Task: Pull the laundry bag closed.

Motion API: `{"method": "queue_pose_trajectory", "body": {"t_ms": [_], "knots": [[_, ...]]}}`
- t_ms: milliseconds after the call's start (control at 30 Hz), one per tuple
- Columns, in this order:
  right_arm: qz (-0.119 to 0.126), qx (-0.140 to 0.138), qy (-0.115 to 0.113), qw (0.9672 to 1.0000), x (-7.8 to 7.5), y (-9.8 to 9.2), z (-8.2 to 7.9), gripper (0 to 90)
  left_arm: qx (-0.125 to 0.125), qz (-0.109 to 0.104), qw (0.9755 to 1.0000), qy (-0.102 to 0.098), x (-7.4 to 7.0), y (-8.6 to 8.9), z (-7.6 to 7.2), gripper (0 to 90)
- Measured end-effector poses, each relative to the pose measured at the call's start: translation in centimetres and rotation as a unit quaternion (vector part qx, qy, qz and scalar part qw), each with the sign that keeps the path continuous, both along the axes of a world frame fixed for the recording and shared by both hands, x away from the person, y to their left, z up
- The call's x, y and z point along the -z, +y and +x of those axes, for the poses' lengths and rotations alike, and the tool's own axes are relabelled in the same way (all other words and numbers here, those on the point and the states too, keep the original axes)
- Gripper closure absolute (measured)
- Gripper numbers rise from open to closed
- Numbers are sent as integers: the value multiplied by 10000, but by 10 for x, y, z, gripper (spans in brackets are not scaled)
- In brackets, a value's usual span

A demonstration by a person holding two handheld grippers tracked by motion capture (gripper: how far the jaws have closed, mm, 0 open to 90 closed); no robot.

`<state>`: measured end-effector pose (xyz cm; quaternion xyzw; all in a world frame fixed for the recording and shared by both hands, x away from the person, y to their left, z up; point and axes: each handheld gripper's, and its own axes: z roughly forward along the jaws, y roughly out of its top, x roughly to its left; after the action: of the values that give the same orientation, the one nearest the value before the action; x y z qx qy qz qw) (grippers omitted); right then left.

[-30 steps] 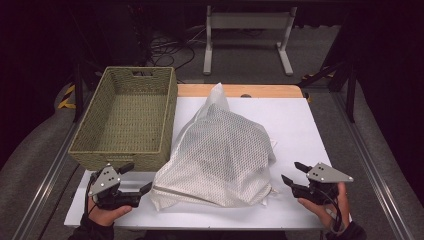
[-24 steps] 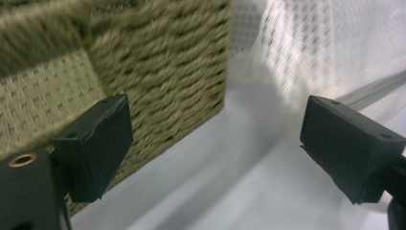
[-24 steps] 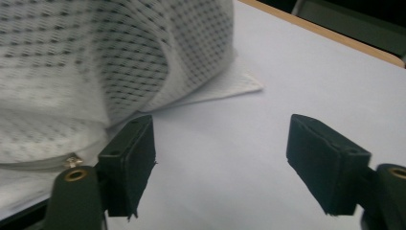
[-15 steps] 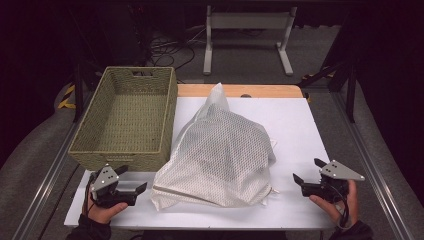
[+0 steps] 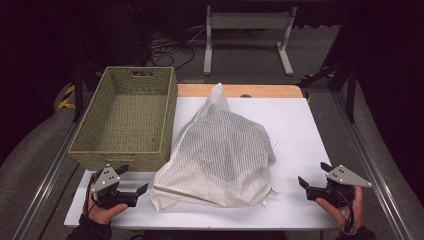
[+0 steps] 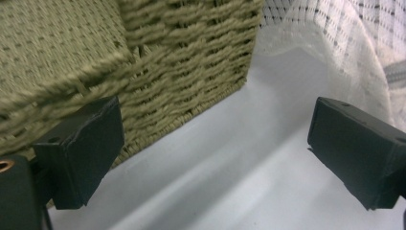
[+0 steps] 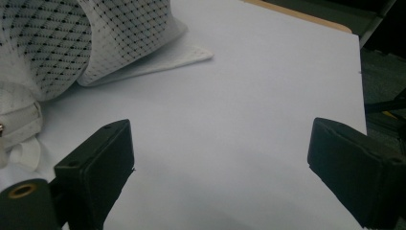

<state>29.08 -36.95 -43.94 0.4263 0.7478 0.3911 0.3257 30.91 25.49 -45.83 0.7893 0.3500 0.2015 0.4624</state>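
Basket [image 5: 127,117]: far left, empty, woven.
Left gripper [image 5: 131,187]: near left, just beside the bag's corner and the basket's near wall; jaws wide apart, nothing between them, touching nothing.
Mesh bag [image 5: 220,155]: centre of the white table [image 5: 300,130], stuffed, leaning on the basket's right wall.
Right gripper [image 5: 312,182]: near right, well apart from the bag; jaws spread wide, having just been opening, empty.
Risk: a pinch of loose mesh alone may slip or snag; the left jaws may catch the basket weave.
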Motion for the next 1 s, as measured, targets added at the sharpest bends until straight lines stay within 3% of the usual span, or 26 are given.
{"method": "queue_pose_trajectory", "body": {"t_ms": [233, 533, 1000], "knots": [[20, -26, -93, 10000, -1, -1, -3, 103, -52, -68, 9998, -153, -6, -2, -3, 57], [45, -72, -207, 9997, -3, 1, -5, 100, 8, 36, 9999, -165, -6, -3, -4, 58], [29, -80, -197, 9998, -3, 1, -5, 104, -28, 36, 9999, -152, -5, -3, -3, 59]]}}
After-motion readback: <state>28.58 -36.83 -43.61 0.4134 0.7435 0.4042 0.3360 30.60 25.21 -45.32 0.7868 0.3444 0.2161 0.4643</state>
